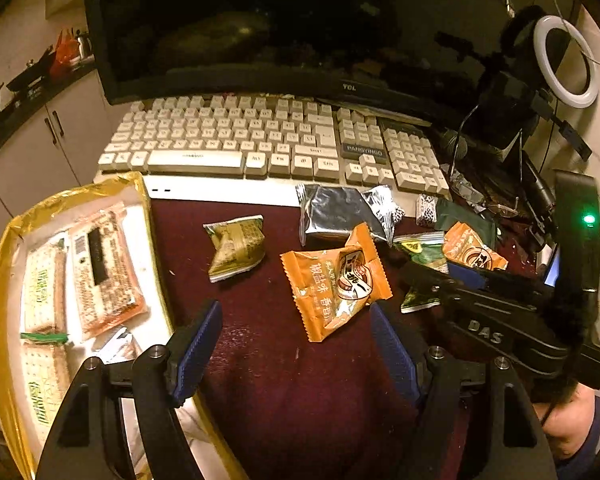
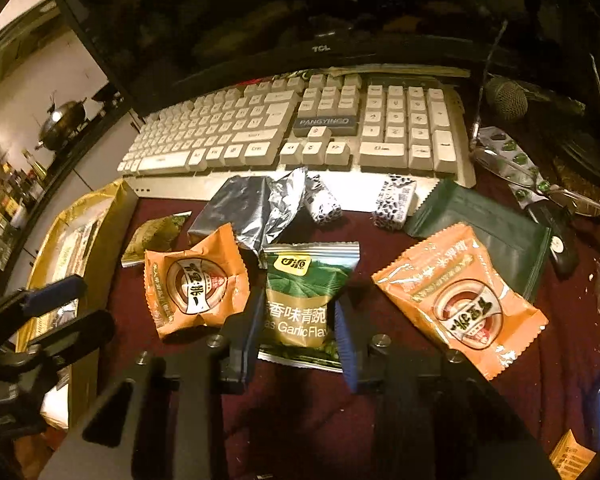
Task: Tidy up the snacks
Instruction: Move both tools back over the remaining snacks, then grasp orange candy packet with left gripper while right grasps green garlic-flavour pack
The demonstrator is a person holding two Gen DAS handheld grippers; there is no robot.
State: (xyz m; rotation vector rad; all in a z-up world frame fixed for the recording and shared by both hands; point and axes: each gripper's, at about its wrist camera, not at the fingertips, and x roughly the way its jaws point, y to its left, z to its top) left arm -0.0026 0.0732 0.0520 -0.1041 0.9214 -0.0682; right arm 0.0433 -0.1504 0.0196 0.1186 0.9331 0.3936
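This is a computer desk in a home. A dark TCL monitor [image 1: 259, 32] stands along the far edge of the surface, with a cream keyboard [image 1: 267, 140] just in front of it. A ring light [image 1: 566, 62] and a microphone [image 2: 506, 98] sit at the far right corner. Beyond the left edge, a wok [image 2: 61, 120] and bottles [image 2: 15, 188] rest on a kitchen counter above white cabinets [image 1: 39, 148].
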